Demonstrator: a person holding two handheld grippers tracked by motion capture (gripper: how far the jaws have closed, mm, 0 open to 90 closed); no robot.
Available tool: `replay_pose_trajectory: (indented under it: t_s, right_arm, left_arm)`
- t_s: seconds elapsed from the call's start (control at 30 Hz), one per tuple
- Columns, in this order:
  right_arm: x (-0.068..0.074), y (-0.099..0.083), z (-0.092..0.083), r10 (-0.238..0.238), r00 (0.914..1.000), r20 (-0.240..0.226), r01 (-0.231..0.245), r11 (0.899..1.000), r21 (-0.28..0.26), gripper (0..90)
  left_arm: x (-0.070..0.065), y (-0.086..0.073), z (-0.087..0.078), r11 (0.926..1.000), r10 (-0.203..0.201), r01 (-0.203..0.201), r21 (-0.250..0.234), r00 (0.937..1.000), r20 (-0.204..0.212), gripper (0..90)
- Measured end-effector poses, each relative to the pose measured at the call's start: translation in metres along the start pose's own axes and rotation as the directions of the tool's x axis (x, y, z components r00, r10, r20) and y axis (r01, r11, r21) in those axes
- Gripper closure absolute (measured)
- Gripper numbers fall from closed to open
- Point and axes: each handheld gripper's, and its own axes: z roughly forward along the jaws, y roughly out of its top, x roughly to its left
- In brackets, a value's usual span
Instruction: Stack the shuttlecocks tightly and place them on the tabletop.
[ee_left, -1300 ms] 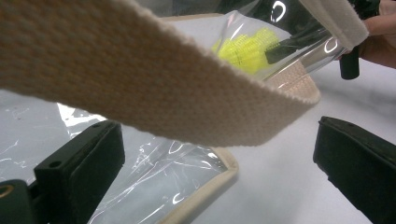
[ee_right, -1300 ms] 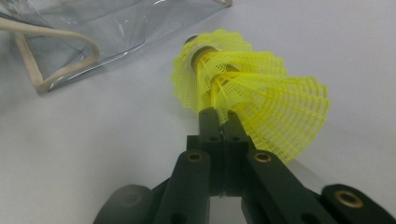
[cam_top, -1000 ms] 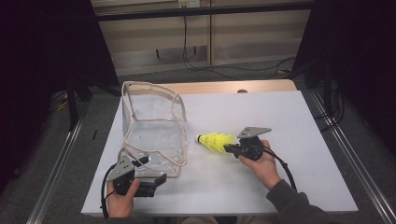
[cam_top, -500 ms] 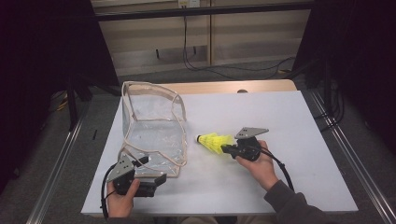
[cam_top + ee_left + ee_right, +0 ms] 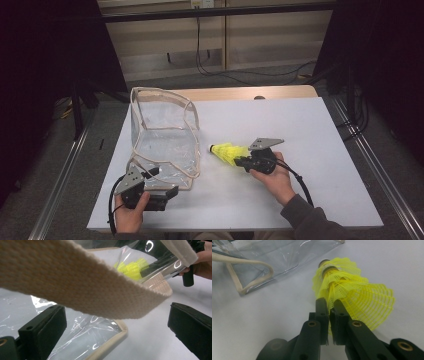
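While lying level, shuttlecocks [image 5: 227, 152] point cork-first toward clear bag [image 5: 162, 132].

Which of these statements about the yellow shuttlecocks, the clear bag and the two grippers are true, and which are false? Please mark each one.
1. The right gripper pinches the skirt of the yellow shuttlecocks. True.
2. The shuttlecocks are already inside the clear bag. False: they are outside it, to its right on the white table.
3. The left gripper has its jaws wide apart, with the bag's beige strap crossing above them. True.
4. The bag is made of dark opaque cloth. False: it is clear plastic with beige edging.
5. Several shuttlecocks are nested into one stack. True, as the right gripper view shows.
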Motion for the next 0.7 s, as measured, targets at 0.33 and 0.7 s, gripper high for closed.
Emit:
replay_pose_trajectory:
  t_s: [0.33, 0.7]
  right_arm:
    - [0.007, -0.002, 0.003, -0.012, 0.9996, -0.027, 0.012, 1.000, 0.009, 79.9]
    - [0.011, -0.004, 0.005, -0.017, 0.9993, -0.033, 0.018, 1.000, 0.017, 73.0]
  left_arm:
    - [0.000, 0.000, 0.000, 1.0000, 0.003, -0.003, -0.002, 1.0000, 0.003, 1.9]
    - [0.000, 0.000, 0.000, 1.0000, 0.002, -0.002, -0.001, 1.0000, 0.002, 1.9]
